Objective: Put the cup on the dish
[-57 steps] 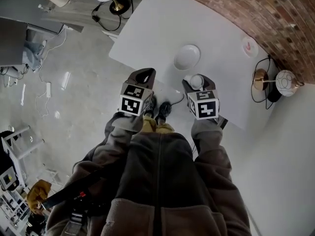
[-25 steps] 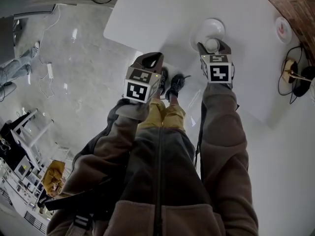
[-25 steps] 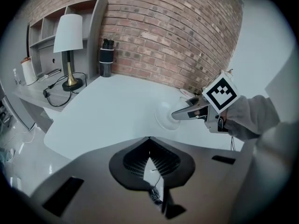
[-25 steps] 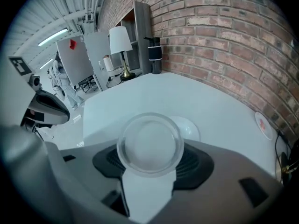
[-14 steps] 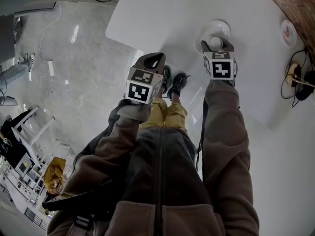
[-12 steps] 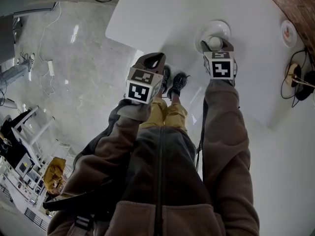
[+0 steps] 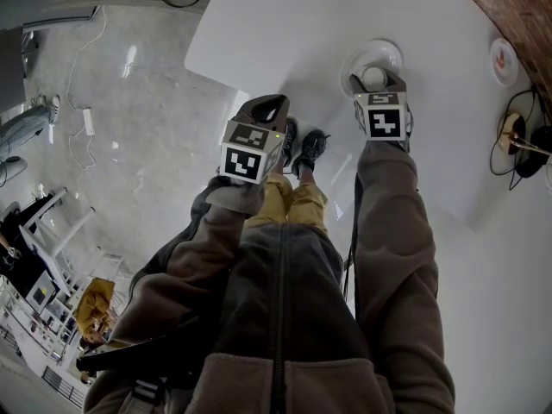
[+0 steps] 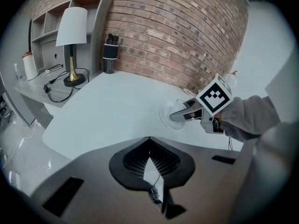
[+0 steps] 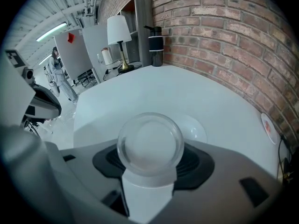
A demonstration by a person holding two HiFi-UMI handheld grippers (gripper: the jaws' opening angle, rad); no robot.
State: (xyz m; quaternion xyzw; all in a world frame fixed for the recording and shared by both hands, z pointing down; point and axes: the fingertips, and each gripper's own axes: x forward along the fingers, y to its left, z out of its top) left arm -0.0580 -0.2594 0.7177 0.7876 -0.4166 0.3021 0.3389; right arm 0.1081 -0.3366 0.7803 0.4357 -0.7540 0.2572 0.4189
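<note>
A clear round cup [image 9: 150, 143] sits between the jaws of my right gripper [image 9: 152, 161], which is shut on it. In the head view the cup [image 7: 373, 77] and right gripper [image 7: 376, 83] hang over the near part of the white dish [image 7: 382, 52] on the white table [image 7: 285, 24]. The dish [image 9: 195, 128] shows just beyond the cup. Whether the cup touches the dish I cannot tell. My left gripper [image 7: 266, 109] is shut and empty, off the table's near edge; its own view [image 8: 149, 161] shows the dish [image 8: 167, 119] ahead.
A small white plate with a red mark [image 7: 503, 59] lies at the table's far right by the brick wall. A lamp [image 8: 71, 36] and a black bottle [image 8: 110, 53] stand at the far left end. Cables and a lamp base [image 7: 517, 141] lie right of the table.
The right gripper carried the cup forward from the table's near side to over the dish. In the last second it has barely moved. The left gripper stayed put.
</note>
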